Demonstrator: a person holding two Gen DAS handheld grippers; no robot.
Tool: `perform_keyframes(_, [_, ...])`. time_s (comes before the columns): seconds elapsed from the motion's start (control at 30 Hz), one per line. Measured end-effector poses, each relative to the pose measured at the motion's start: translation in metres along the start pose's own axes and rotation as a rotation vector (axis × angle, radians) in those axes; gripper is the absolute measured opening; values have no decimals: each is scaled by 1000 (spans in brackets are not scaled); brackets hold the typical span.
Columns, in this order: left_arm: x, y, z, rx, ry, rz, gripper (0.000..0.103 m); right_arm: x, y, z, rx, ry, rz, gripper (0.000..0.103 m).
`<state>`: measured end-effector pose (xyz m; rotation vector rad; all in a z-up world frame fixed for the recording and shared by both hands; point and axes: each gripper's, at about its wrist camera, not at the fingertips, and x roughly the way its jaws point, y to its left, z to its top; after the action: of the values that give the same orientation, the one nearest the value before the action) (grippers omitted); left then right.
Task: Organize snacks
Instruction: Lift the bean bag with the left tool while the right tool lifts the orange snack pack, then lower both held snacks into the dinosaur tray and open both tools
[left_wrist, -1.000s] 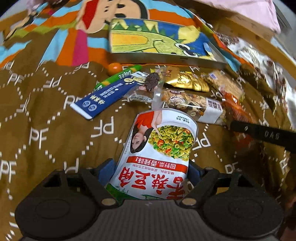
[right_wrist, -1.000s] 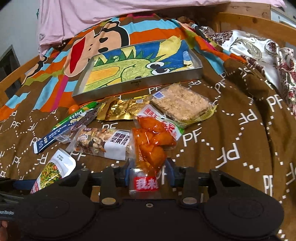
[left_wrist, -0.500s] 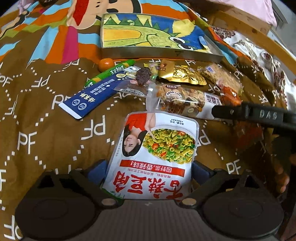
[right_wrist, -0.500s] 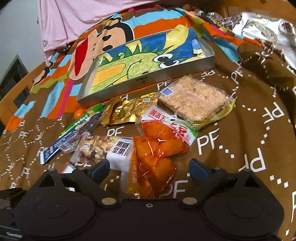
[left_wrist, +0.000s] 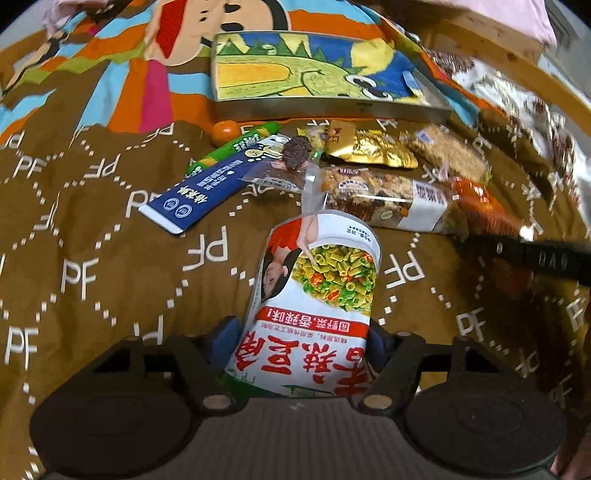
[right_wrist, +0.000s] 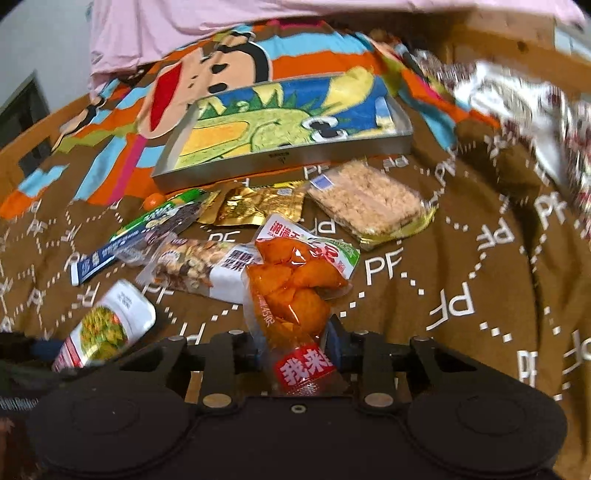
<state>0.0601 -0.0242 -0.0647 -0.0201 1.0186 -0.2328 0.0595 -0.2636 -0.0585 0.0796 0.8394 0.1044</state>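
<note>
My left gripper (left_wrist: 301, 341) is shut on a white and red snack bag (left_wrist: 317, 295) with a green pea picture, held over the brown blanket. The bag also shows in the right wrist view (right_wrist: 107, 325). My right gripper (right_wrist: 295, 345) is shut on the lower end of an orange snack pack (right_wrist: 291, 295). A metal tray (right_wrist: 280, 157) with a dinosaur picture lies at the back, and also shows in the left wrist view (left_wrist: 325, 107). Between the tray and me lie a nut bar (left_wrist: 380, 197), a gold pouch (left_wrist: 365, 149), a rice cracker pack (right_wrist: 365, 203) and a blue stick pack (left_wrist: 199, 192).
A green tube (left_wrist: 236, 147) and a small orange fruit (left_wrist: 225, 132) lie left of the pile. A second red and white pack (right_wrist: 317, 247) lies under the orange pack. The right gripper's black arm (left_wrist: 535, 254) crosses the left wrist view. A wooden bed frame (left_wrist: 491, 44) runs at the back right.
The right gripper, open half a second ago, has closed on the orange pack again. The left gripper has kept its hold on the pea bag and shifted slightly.
</note>
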Motion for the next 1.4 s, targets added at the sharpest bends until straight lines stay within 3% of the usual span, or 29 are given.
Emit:
perform_keyframes(0.23, [-17, 16, -5, -151, -51, -97, 70, -30, 23, -10, -119, -127, -46, 33])
perform_keyframes(0.37, [-34, 16, -3, -196, -134, -132, 70, -47, 32, -6, -115, -215, -56, 33])
perform_keyframes(0.5, [-61, 11, 6, -191, -270, -116, 70, -67, 41, 6, -97, -311, -56, 33])
perform_keyframes(0.7, [-107, 14, 23, -201, -467, -76, 70, -100, 56, 37, -109, -405, -25, 33])
perform_keyframes(0.93, [-133, 15, 84, -285, -549, -90, 70, -121, 82, 98, -169, -457, 24, 33])
perform_keyframes(1.07, [-134, 12, 128, -251, -592, -80, 70, -110, 92, 134, -200, -498, 34, 33])
perform_keyframes(1.2, [-108, 19, 159, -224, -594, -63, 70, -75, 94, 151, -225, -524, 22, 33])
perform_keyframes(1.4, [-42, 52, 183, -314, -573, -100, 70, 5, 84, 159, -194, -513, -8, 33])
